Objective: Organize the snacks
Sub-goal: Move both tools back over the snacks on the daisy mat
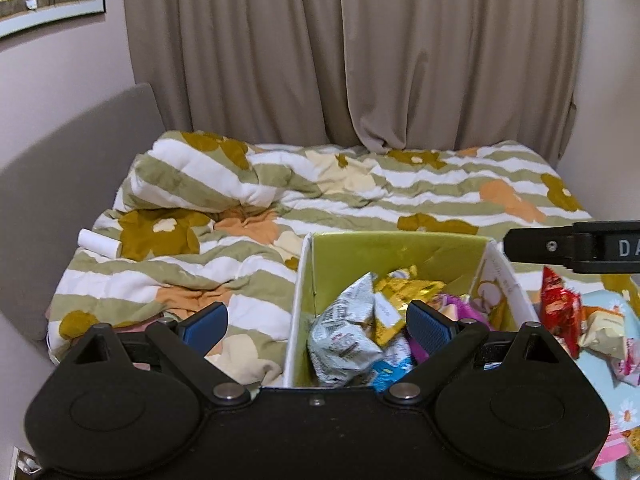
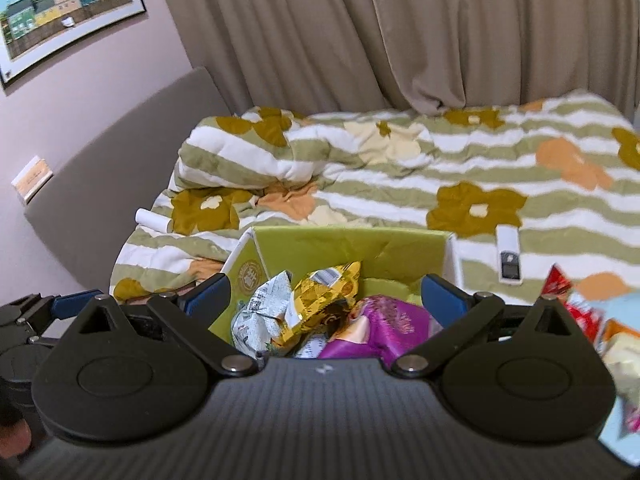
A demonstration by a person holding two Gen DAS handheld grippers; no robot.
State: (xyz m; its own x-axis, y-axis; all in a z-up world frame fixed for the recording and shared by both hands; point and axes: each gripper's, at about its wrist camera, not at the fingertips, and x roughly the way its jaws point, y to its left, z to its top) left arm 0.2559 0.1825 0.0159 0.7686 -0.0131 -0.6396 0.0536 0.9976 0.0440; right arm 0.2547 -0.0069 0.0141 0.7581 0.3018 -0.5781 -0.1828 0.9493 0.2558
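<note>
Both sets of jaws are spread wide and hold nothing: the left gripper point(image 1: 316, 322) hangs over the near left corner of the green box point(image 1: 396, 246), and the right gripper point(image 2: 326, 294) hangs over the same box from just beside it, its jaws straddling the opening. Inside the box lie a silver-grey packet point(image 1: 344, 332), a gold foil packet point(image 2: 324, 300) resting on top of it, and a purple packet point(image 2: 384, 328) to the right; a blue packet point(image 1: 390, 370) peeks out near the bottom in the left wrist view. The box sits on a bed covered by a striped floral duvet point(image 1: 248, 268). To the right of the box more snacks wait loose, among them a red packet point(image 1: 558, 308) standing up and pale wrapped pieces point(image 1: 602, 330) beside it. The step in hand looks like fetching the next loose snack, so the right gripper should swing right, come down with jaws kept spread, and pinch the red packet by its crimped top edge, not its puffed middle. A white remote point(image 2: 509, 256) lies farther off on the duvet, and a white roll point(image 1: 99, 243) at far left; both are best left alone.
</note>
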